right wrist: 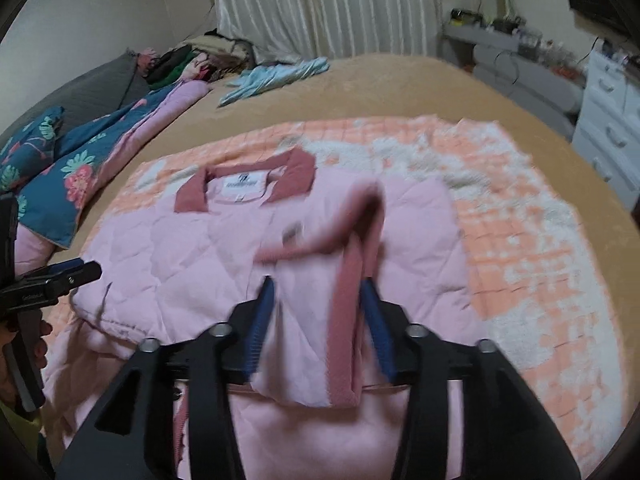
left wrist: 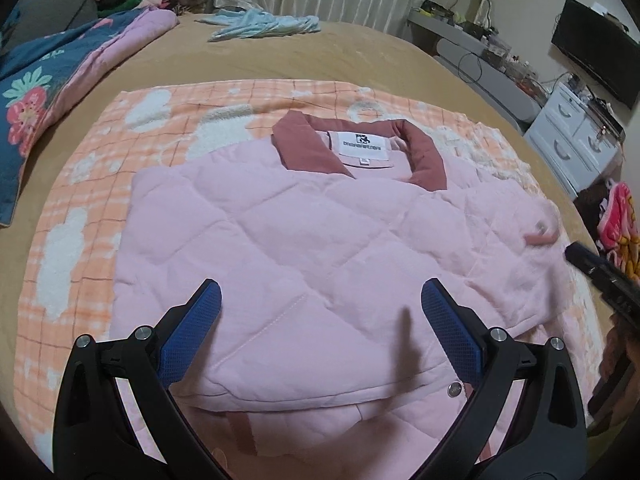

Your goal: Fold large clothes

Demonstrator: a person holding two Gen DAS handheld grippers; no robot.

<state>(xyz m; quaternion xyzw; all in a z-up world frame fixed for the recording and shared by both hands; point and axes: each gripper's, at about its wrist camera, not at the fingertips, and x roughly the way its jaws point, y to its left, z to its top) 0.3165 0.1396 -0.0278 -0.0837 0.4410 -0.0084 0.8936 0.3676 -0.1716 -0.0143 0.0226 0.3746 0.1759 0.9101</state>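
- Pink quilted jacket (left wrist: 304, 240): lies collar at 12 o'clock on the orange checked blanket (left wrist: 80, 240)
- Right gripper (right wrist: 318, 308): jaws narrowed onto the jacket's sleeve cuff (right wrist: 344, 320), lifted
- Left gripper (left wrist: 320, 312): jaws wide apart, empty, above the hem at 6 o'clock

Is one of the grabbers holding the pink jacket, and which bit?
The right gripper pinches the pink jacket by its sleeve cuff. The left gripper is open, holding nothing.
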